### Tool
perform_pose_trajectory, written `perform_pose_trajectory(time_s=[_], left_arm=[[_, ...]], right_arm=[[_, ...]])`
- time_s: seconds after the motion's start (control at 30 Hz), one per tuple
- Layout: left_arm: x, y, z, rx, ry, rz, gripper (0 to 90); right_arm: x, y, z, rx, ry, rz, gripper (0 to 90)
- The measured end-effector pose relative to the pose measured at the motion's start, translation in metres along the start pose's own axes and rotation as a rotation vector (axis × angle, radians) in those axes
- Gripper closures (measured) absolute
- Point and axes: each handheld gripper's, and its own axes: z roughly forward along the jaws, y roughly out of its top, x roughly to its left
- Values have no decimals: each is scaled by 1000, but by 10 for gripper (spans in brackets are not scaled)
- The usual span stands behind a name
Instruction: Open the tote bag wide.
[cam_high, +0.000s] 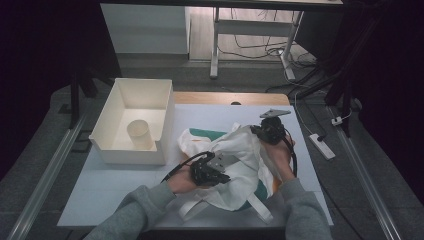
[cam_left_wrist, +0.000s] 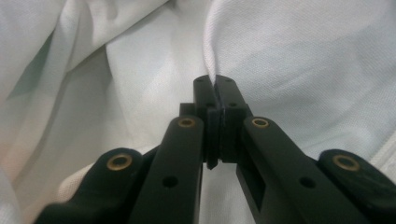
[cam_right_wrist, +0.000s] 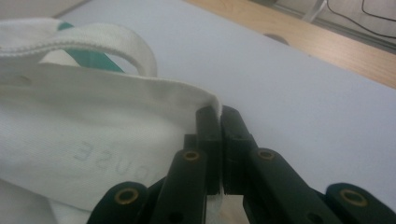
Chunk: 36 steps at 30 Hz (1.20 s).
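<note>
Both forearms wear grey knit sleeves (cam_high: 135, 210). Each hand carries a black two-jaw gripper: the left gripper (cam_left_wrist: 216, 86) and right gripper (cam_right_wrist: 219, 112) have brass-ringed pivots on their matte arms. A black cable (cam_high: 180, 165) trails off; a grey three-cornered plate (cam_high: 274, 113) tops the right.

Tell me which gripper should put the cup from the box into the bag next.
Probably the left gripper: it is nearer the cup in the white box. It is clamped on the bag, so it must release first. The right gripper holds the bag's far edge.
</note>
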Motion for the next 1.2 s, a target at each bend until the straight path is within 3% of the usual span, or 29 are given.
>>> perform_pose_trajectory(time_s=[0.1,0.2,0.3,0.7,0.8,0.9,1.03,1.2], left_arm=[[1,-1,2,9,-5,3,889],[2,-1,4,9,-8,1,888],[3,-1,5,5,-12,-3,888],[4,0,4,-10,-9,-13,873],[3,1,1,-35,1,-17,813],[3,3,-7,-80,28,-24,721],[7,5,-23,-156,86,-58,608],[19,4,-40,-215,167,-124,560]], right_arm=[[-2,-4,9,34,-36,-16,881],[-8,-11,19,57,-20,28,881],[-10,-18,26,82,-16,34,881],[-10,-16,16,39,23,57,864],[-6,-11,6,14,16,35,749],[-1,-5,-11,-48,9,37,623],[8,2,-41,-110,30,24,546],[30,5,-75,-107,66,-9,499]])
